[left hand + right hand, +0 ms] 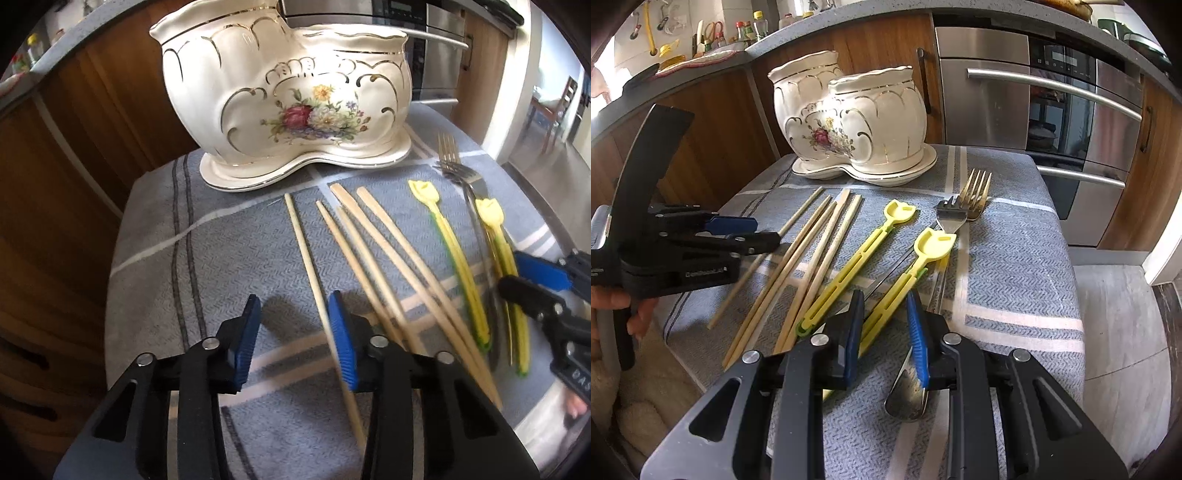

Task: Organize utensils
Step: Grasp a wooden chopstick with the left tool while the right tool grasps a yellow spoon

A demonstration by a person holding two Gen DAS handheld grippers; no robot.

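Note:
A white floral ceramic utensil holder [288, 96] [857, 122] with two pots stands at the far side of a grey-blue cloth [221, 251]. Several wooden chopsticks [369, 251] [809, 251], two yellow plastic sticks [461, 266] [857, 254] and two forks [454, 166] [964, 206] lie on the cloth. My left gripper [295, 321] is open, low over the leftmost chopstick [314, 273], which lies under its right finger. My right gripper [886, 321] is open around the lower end of a yellow stick [908, 273], beside a metal handle [908, 391].
Wooden cabinets [92, 122] stand behind and to the left. A steel oven [1034, 110] is at the back right. The cloth's edge drops off to the floor [1119, 350] at the right. A counter [701, 48] holds bottles.

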